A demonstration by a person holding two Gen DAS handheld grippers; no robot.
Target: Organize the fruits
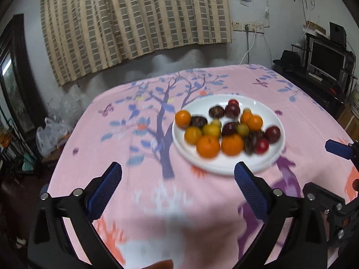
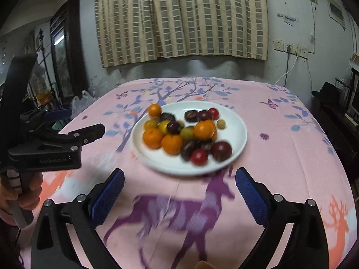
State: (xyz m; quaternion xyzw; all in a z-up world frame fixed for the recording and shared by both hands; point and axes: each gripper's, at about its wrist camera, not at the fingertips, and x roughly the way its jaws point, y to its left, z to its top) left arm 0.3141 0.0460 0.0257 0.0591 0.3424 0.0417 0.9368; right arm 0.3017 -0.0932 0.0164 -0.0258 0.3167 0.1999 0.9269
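Pink cloth printed with blue-leaved trees and purple deer covers the table (image 2: 291,157). A white plate (image 2: 233,148) is set near the middle of it, and the fruits (image 2: 179,134) are heaped on the plate: oranges, dark purple ones, red ones and a few small yellowish ones, all blurred. The left gripper (image 1: 178,179) is held over the cloth just short of the plate's near left rim, its blue pads spread wide apart with nothing between them. The right gripper (image 2: 179,183) is held just before the plate's near edge, likewise spread wide and empty. A checked curtain (image 2: 179,18) is hung on the wall behind.
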